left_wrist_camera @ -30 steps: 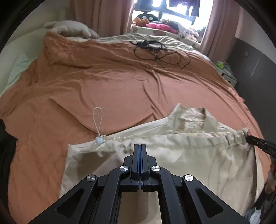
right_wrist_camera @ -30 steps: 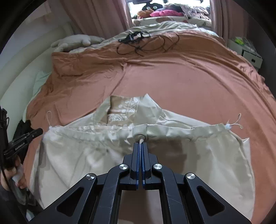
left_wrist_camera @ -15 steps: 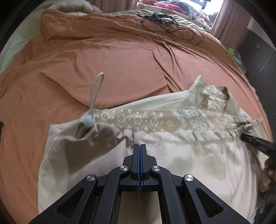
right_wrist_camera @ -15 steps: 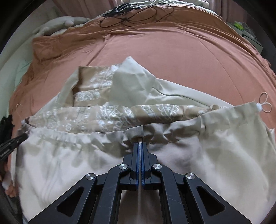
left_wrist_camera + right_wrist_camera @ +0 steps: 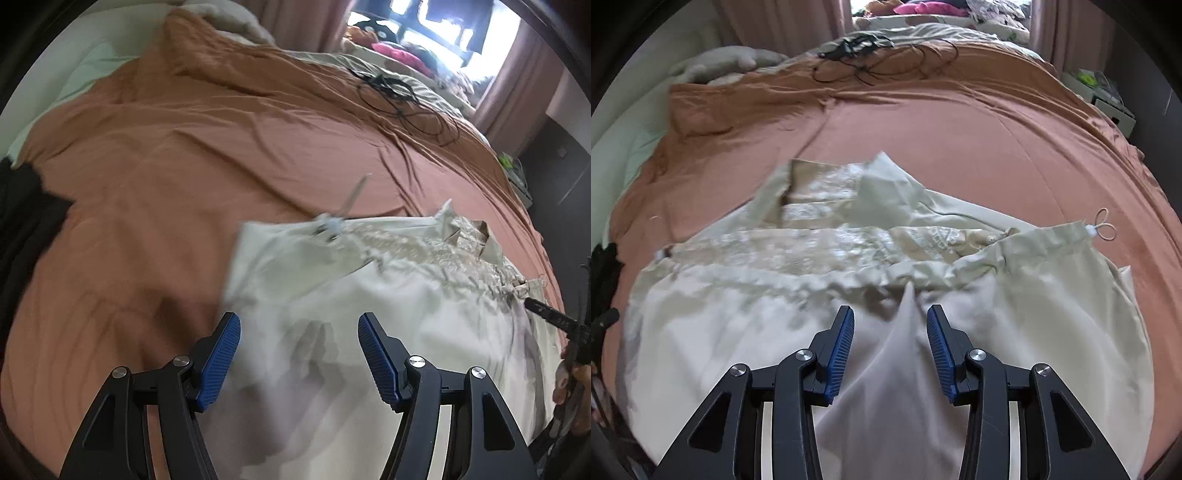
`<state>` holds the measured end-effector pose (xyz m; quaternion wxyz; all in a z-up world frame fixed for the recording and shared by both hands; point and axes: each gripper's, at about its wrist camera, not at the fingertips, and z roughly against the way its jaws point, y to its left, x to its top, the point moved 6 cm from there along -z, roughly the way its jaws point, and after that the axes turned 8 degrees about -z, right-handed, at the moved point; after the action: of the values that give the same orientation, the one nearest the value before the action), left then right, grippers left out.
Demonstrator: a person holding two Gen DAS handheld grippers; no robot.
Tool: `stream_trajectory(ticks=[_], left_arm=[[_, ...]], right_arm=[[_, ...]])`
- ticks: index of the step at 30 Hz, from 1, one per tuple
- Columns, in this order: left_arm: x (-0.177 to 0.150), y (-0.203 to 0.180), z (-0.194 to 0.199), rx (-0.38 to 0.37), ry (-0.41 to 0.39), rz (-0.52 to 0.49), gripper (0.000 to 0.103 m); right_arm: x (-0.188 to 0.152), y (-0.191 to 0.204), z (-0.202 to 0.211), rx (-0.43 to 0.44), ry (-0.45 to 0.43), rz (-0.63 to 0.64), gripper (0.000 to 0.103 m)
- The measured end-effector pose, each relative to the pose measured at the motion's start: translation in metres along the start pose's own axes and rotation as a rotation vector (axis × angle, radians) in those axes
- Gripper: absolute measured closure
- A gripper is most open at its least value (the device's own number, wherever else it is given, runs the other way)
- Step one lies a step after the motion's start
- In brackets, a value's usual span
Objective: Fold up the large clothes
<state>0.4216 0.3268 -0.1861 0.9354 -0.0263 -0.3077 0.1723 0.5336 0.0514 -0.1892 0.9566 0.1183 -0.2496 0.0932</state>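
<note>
A cream garment [image 5: 388, 325] with a patterned lining and a drawstring hem lies folded on the brown bedspread [image 5: 184, 155]. It also shows in the right wrist view [image 5: 775, 295]. My left gripper [image 5: 299, 332] is open and empty, above the garment's left edge. My right gripper [image 5: 890, 325] is open, with a raised ridge of the cream cloth [image 5: 905, 332] standing loose between its jaws. A drawstring loop with a white toggle [image 5: 1102, 229] lies at the garment's right corner. Another toggle [image 5: 330, 225] sits at the left corner.
Black cables [image 5: 402, 99] lie on the far part of the bed. A grey plush toy [image 5: 727, 62] and pillows sit at the back left. Curtains and a window are behind. A dark cloth [image 5: 22, 218] hangs at the bed's left edge.
Both grippers were shut on the garment's hem and have opened, letting it drop onto the folded garment. The left gripper has swung left.
</note>
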Motion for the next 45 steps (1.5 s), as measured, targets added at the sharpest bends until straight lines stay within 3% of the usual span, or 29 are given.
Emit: stream_trajectory(ticks=[14, 23, 28, 35, 39, 45], left_arm=[[-0.078, 0.044, 0.057, -0.020, -0.022, 0.105, 0.035], [-0.130, 0.062, 0.075, -0.083, -0.030, 0.255, 0.035], [-0.152, 0.064, 0.074, -0.157, -0.021, 0.331, 0.035], [-0.166, 0.057, 0.062, -0.268, -0.015, 0.442, 0.035], [-0.160, 0.054, 0.054, -0.271, -0.026, 0.482, 0.040], [-0.149, 0.047, 0.039, -0.264, -0.029, 0.494, 0.040]], right_arm=[[-0.070, 0.017, 0.062, 0.109, -0.020, -0.010, 0.062], [-0.129, 0.031, 0.078, 0.156, -0.033, -0.007, 0.062], [-0.150, 0.038, 0.084, 0.168, -0.056, -0.013, 0.062], [-0.176, 0.043, 0.086, 0.172, -0.057, -0.028, 0.062], [-0.187, 0.030, 0.085, 0.172, -0.052, -0.098, 0.067], [-0.193, 0.033, 0.086, 0.204, -0.043, -0.104, 0.076]])
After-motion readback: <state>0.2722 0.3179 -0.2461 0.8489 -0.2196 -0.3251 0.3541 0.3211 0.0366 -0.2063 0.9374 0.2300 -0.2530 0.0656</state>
